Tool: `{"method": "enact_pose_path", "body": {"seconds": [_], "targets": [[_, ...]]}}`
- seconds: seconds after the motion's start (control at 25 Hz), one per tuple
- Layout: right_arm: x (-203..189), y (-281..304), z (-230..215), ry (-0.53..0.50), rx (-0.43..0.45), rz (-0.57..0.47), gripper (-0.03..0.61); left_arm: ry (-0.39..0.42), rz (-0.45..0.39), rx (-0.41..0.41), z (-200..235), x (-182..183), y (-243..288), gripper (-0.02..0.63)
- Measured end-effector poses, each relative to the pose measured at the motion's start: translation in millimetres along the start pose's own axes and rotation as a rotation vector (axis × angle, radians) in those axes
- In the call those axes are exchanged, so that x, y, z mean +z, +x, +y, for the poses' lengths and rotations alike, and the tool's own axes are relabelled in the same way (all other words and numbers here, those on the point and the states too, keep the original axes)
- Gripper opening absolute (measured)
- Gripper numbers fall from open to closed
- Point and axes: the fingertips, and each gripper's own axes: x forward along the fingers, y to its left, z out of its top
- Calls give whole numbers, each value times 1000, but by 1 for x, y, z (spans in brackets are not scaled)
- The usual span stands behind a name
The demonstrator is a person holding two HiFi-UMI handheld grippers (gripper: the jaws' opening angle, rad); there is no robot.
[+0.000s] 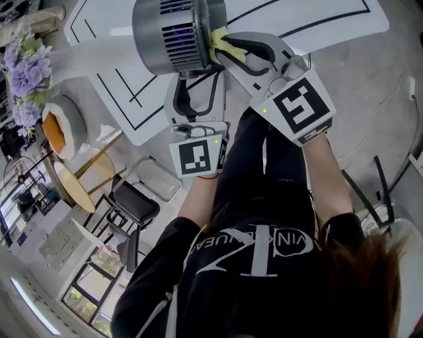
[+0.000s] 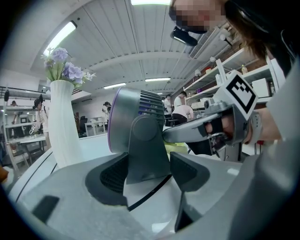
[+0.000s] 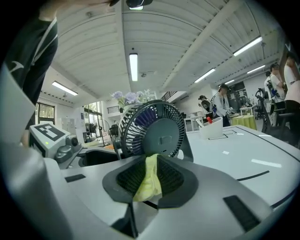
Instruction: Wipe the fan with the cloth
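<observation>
The head view looks steeply down from above the bench (image 1: 330,16), with the fan (image 1: 173,34) at upper centre. The left gripper view faces the fan's stand closely. The right gripper view faces its grille, equally near.

place: open-plan lab or office | signs: ceiling strip lights (image 3: 133,66); white table (image 1: 344,16) marked with black lines; stocked shelves (image 2: 206,75); office chair (image 1: 132,201); people (image 3: 220,105) at desks behind

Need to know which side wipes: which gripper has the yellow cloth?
The right gripper: the yellow cloth is pinched between its jaws, up against the fan. The left gripper has no cloth; it clamps the fan's stand.
</observation>
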Motion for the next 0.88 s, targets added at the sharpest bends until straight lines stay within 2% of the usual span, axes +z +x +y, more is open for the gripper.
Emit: {"method": "enact_pose_path", "body": {"seconds": [0.52, 0.76, 0.88], "targets": [[24, -24, 17, 6, 74, -100, 70, -1, 8, 25, 0, -3, 0, 282], [50, -42, 13, 57, 76, -201, 71, -2, 16, 30, 0, -1, 0, 284], [66, -50, -2, 98, 41, -296, 69, 2, 19, 31, 0, -2, 0, 284]]}}
